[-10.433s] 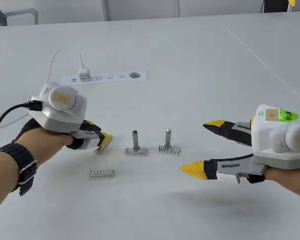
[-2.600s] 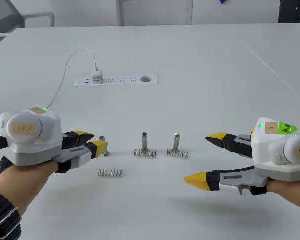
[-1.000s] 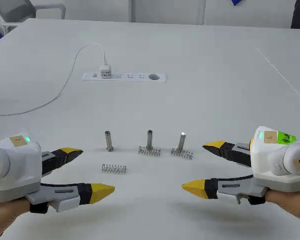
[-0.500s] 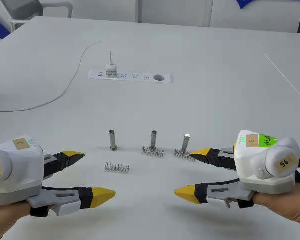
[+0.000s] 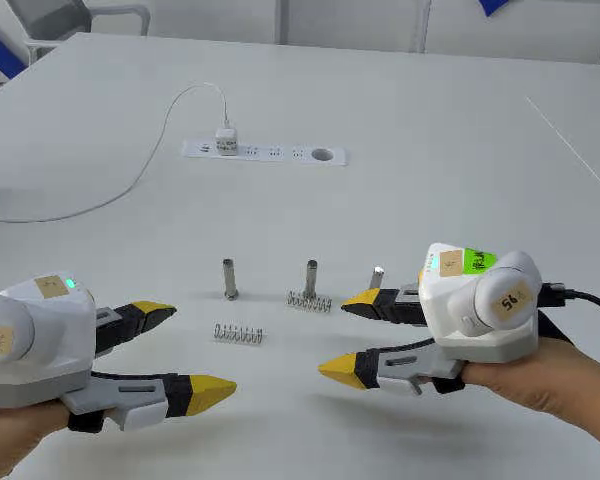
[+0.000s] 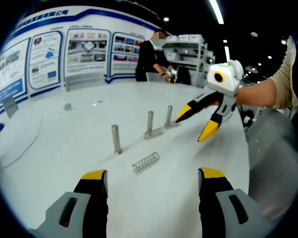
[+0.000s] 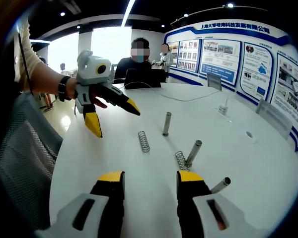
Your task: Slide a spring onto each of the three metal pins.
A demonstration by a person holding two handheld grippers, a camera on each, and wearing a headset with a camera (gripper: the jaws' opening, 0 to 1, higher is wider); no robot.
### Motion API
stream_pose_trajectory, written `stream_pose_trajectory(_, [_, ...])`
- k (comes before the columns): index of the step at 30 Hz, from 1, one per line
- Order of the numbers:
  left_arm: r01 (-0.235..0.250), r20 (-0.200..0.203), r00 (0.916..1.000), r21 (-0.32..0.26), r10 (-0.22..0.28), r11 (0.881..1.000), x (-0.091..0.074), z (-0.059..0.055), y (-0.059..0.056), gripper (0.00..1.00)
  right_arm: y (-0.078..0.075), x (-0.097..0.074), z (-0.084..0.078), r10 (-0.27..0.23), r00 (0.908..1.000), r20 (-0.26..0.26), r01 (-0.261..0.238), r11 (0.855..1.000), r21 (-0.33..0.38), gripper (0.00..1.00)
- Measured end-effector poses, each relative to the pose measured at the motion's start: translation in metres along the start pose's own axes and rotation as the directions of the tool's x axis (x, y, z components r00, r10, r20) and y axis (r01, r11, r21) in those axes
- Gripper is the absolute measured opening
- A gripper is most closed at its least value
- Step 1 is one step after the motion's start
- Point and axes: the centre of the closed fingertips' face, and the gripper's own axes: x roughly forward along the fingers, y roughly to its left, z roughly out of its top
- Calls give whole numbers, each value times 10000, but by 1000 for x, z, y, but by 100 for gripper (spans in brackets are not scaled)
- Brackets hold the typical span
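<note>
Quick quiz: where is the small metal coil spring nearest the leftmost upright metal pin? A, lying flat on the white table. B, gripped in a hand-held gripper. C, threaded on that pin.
A: the small metal coil spring lies on its side on the white table, apart from the leftmost upright metal pin.

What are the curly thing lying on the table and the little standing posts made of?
The loose spring looks like thin steel wire: grey, a bit shiny, wound in open coils. The left pin, like the other two, looks like solid metal, probably steel: smooth, dull silver sides with a brighter top. The exact metal can't be told by looks.
</note>
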Motion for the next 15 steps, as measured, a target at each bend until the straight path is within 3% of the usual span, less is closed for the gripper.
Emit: stream_pose_trajectory(15, [69, -53, 10000, 30, -68, 10000, 1, 0, -3, 74, 8, 41, 20, 442, 9989, 119, -445, 9988, 209, 35])
